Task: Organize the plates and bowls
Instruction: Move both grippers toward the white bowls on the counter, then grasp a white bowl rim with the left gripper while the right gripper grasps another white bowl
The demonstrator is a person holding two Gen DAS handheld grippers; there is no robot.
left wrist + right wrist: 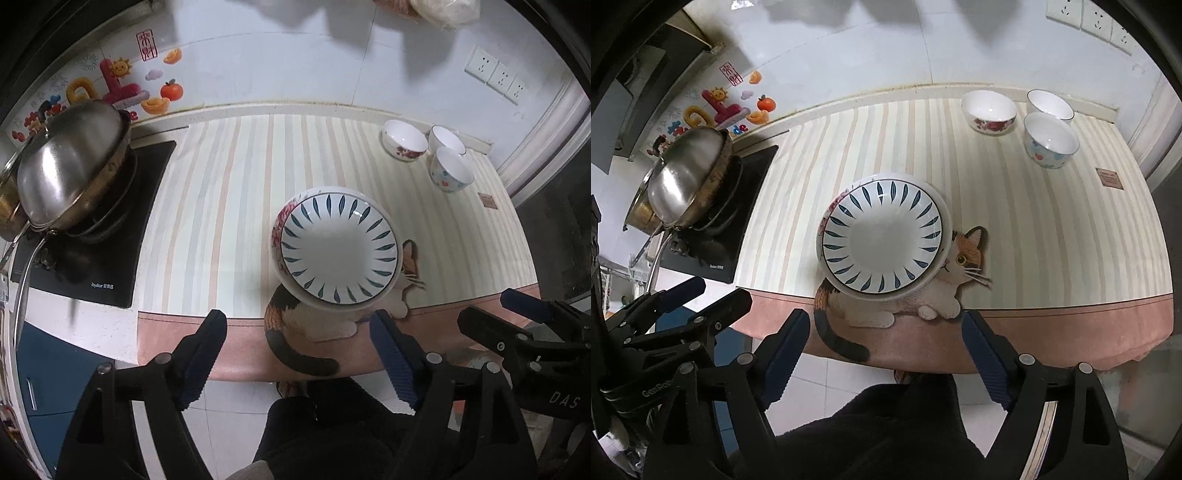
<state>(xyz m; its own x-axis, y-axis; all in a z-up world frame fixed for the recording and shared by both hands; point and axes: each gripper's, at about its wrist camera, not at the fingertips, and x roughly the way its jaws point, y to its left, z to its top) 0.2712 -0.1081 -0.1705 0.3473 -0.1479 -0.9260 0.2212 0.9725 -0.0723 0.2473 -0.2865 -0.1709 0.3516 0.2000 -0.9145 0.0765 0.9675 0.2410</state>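
While both grippers hang above the desk's near edge, the left gripper (297, 354) and right gripper (884, 354) have their fingers spread wide, holding nothing. A blue-leaf plate (339, 246) sits stacked on a floral plate (281, 221) over a cat picture on the striped mat (229, 206). Three bowls (404, 140) cluster at the far right corner.

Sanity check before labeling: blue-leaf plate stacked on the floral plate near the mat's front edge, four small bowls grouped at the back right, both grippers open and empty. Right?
Not quite: there are three small bowls at the back right, not four; the right wrist view shows them clearly. The rest holds: the blue-leaf plate sits on the floral plate near the mat's front edge, and the left gripper and right gripper are open and empty.
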